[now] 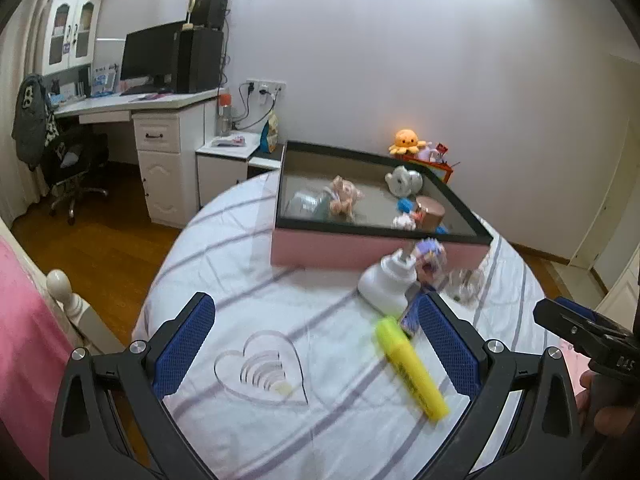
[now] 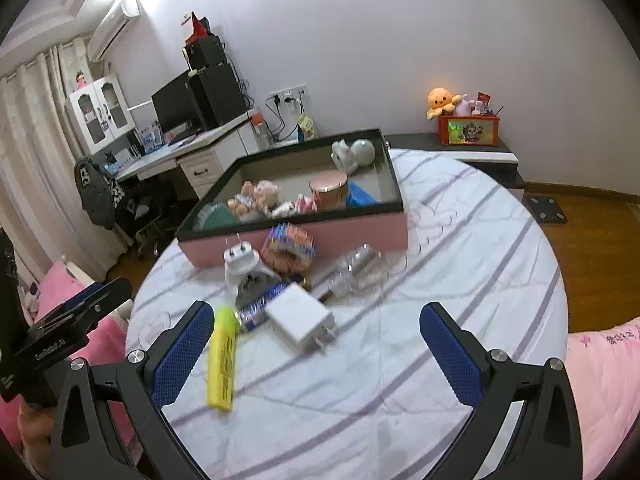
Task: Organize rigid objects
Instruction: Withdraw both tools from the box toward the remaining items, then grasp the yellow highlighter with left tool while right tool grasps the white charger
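A pink box [image 1: 360, 250] with a black rim [image 2: 394, 176] sits on the striped bedsheet and holds small plush toys, a copper-lidded jar [image 2: 328, 192] and a white figurine. In front of it lie a yellow highlighter [image 1: 412, 368] [image 2: 222, 360], a white charger [image 2: 300, 322], a white plug adapter [image 1: 386, 284] [image 2: 244, 264], a blue battery [image 2: 260, 308], a small figure [image 1: 430, 256] and a clear heart-shaped piece [image 1: 260, 368]. My left gripper [image 1: 316, 340] hovers open over the heart piece and the highlighter. Also open and holding nothing, my right gripper [image 2: 318, 348] hangs above the charger.
A crumpled clear plastic item [image 2: 356, 268] lies beside the box. A pink quilt [image 2: 600, 380] borders the sheet. A desk with a monitor [image 1: 148, 52] and a chair [image 1: 68, 160] stand at the left. A red box with an orange plush [image 2: 468, 128] sits on a low shelf.
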### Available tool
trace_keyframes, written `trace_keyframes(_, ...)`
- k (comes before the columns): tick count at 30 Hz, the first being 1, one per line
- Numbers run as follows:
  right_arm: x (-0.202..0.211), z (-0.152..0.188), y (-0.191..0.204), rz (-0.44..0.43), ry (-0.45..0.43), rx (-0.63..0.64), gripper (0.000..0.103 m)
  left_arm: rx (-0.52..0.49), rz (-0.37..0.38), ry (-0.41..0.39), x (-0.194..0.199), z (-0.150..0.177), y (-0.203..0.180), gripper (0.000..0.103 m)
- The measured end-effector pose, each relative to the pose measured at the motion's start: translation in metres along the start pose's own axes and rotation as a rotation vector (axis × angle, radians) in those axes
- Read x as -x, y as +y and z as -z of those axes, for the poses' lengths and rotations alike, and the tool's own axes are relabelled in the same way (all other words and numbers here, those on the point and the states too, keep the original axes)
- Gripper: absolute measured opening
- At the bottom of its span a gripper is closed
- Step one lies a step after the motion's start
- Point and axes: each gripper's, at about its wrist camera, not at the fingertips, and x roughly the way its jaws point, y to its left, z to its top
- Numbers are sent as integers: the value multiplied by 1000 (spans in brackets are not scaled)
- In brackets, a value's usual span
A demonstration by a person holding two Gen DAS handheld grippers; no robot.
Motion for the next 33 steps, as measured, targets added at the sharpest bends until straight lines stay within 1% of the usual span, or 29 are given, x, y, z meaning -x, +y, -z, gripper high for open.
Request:
trace_keyframes(4,-3,6,-1,-4,13,-4,103,-16,-3,15,1,9,-5,103)
trace_keyframes(12,-2,5,0,3,5,5,103,-45,-6,8,5,8,-13,103)
trace_keyframes(17,-5,6,-4,45,6,20,103,-55,3,21,3,11,-21,103)
trace_keyframes(21,-8,7,-15,54,16,1,103,-79,32,54,-5,18,-35,103)
trace_keyframes(27,-12,12,-27,63,32,-23,103,-99,54,133,-30,34,-57,102)
trace_keyframes(29,-15,13,-29,60,41,-24,103,-100,60,159,-40,39,-60,96)
trace_keyframes(30,-16,13,-29,58,45,-23,103,-97,67,174,-45,41,-61,82)
trace_keyframes(31,-18,13,-28,55,49,-20,103,-100,69,195,-52,44,-61,64)
trace_keyframes(33,-21,14,-28,50,55,-15,103,-98,76,230,-63,49,-59,49)
